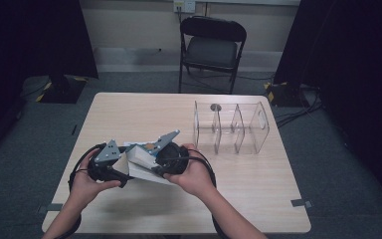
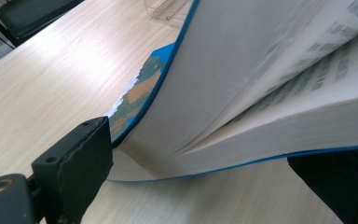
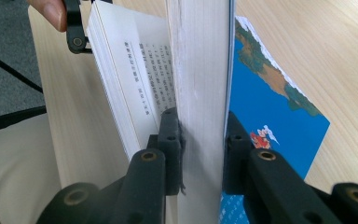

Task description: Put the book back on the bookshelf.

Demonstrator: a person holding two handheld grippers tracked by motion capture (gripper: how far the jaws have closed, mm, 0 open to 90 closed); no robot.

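Right gripper view: the right gripper [image 3: 200,154] pinches a block of the book's [image 3: 205,70] pages; the left gripper [image 2: 200,163] has jaws spread around the book.

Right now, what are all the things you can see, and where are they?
book: one, blue cover, white pages, open above the table's near left, between both grippers
clear organiser: one, see-through, table's far right
table: one, pale wood, centre
folding chair: one, black, behind the table
left gripper: one, black, jaws either side of the book's lower corner
right gripper: one, black, clamped on a thick block of pages
hands: two, holding the grippers
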